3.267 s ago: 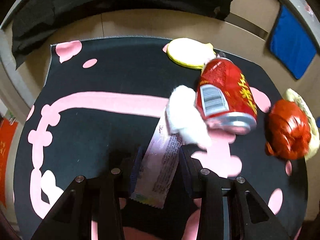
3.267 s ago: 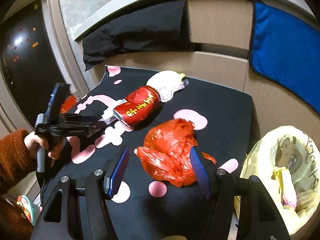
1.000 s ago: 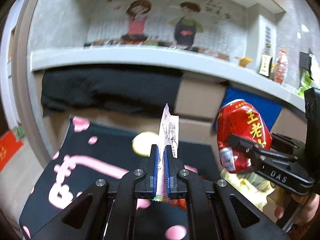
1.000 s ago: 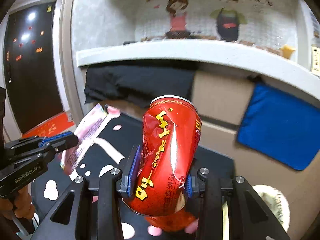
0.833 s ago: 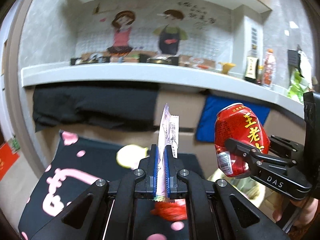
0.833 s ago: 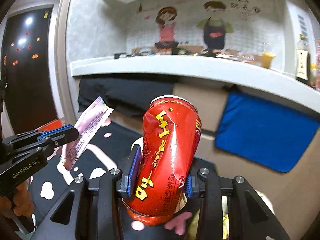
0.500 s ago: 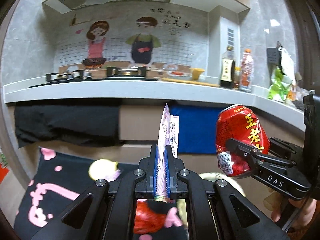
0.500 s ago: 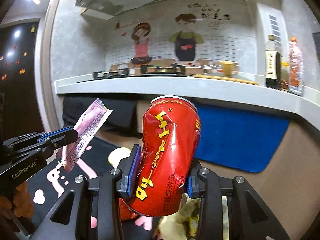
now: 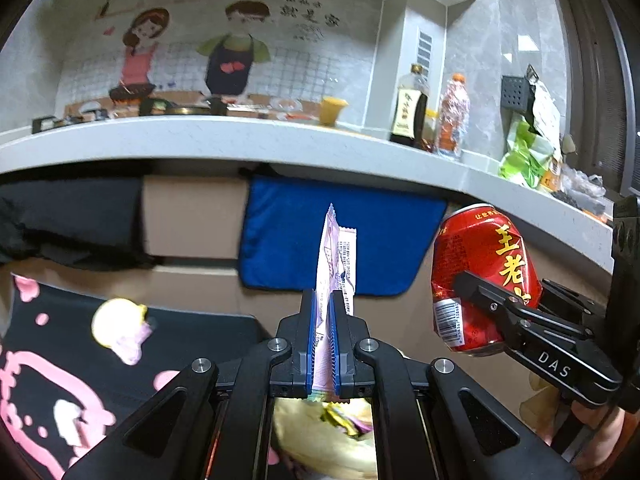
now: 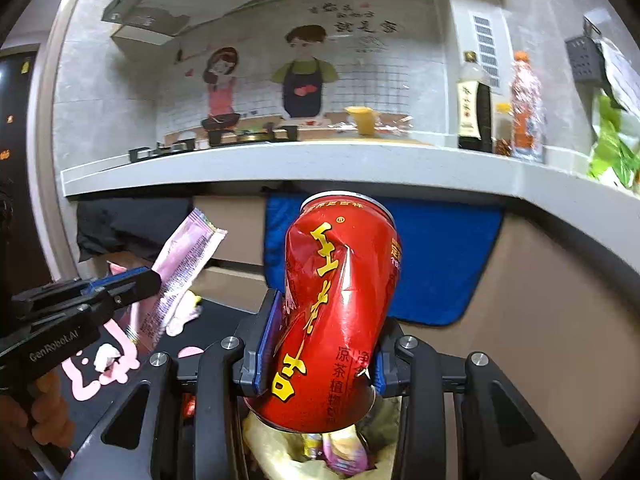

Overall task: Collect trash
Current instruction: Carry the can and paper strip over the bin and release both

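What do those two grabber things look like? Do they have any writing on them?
Both are black with silver bolts and blue pads on their fingers. The left gripper says "GenRobot.AI" in white along its side. The right gripper says "DAS" in white. A reddish-brown sleeve peeks out behind the right one.

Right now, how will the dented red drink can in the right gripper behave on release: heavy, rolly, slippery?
The dented red drink can is creased and buckled between the right gripper pads, so probably thin-walled and light, likely empty. Its glossy skin may slip easily. On a flat surface the dents would probably make it roll unevenly; the lined trash bin showing below should stop it.
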`<state>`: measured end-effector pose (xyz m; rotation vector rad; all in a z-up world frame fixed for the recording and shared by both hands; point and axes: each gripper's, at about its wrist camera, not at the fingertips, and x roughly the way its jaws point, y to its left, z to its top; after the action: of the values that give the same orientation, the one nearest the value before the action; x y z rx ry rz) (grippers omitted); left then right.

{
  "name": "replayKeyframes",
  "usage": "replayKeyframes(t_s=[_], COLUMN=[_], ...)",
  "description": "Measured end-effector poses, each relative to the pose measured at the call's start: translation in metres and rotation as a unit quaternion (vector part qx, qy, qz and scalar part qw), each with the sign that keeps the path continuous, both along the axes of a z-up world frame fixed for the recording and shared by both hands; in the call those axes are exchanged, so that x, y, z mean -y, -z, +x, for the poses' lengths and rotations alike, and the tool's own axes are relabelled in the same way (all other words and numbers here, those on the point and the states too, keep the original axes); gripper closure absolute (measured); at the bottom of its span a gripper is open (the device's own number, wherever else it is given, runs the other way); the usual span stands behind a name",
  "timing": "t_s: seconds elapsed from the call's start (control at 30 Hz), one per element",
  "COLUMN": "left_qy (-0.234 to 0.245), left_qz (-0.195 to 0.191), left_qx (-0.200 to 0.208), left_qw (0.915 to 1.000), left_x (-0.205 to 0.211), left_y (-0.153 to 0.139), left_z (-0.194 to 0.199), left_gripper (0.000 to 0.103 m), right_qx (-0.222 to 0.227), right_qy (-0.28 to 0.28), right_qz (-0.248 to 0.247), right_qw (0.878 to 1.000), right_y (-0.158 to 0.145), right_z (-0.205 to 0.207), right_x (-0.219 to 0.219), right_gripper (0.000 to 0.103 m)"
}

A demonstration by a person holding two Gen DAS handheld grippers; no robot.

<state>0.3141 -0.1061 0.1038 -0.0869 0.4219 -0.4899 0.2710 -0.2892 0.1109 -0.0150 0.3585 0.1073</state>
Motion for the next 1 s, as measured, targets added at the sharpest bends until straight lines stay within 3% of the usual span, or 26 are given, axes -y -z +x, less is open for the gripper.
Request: replayKeyframes(t_s=[0.57, 0.63, 0.7, 0.73, 1.0], left_qy=[0.061, 0.079, 0.104, 0.110, 0.074], left_qz=[-0.002, -0.010, -0.015, -0.018, -0.033], left_qx=[-0.080, -0.091, -0.111, -0.119, -0.136], left_qw=[0.9949, 0.9926, 0.9882, 0.9866, 0.9874], left_x=[0.055, 0.059, 0.063, 0.064, 0.037], left_y=[0.059, 0.065, 0.072, 0.075, 0.076], left_z=[0.044, 0.051, 0.058, 0.062, 0.076], left_gripper=[0.096, 0.090, 0.071, 0.066, 0.063], right_qx=[-0.047, -0.053, -0.058, -0.062, -0.097], right_qy=[0.034, 0.039, 0.045, 0.047, 0.051], right_qz=[0.027, 0.030, 0.036, 0.042, 0.070], right_qw=[0.998, 0.997, 0.997, 0.996, 0.992], right_y=[0.042, 0.047, 0.052, 0.055, 0.082], right_z=[0.028, 0.032, 0.035, 0.037, 0.054], right_x=[0.052, 0.057, 0.063, 0.066, 0.072], right_gripper=[0.067, 0.067, 0.067, 0.067, 0.067])
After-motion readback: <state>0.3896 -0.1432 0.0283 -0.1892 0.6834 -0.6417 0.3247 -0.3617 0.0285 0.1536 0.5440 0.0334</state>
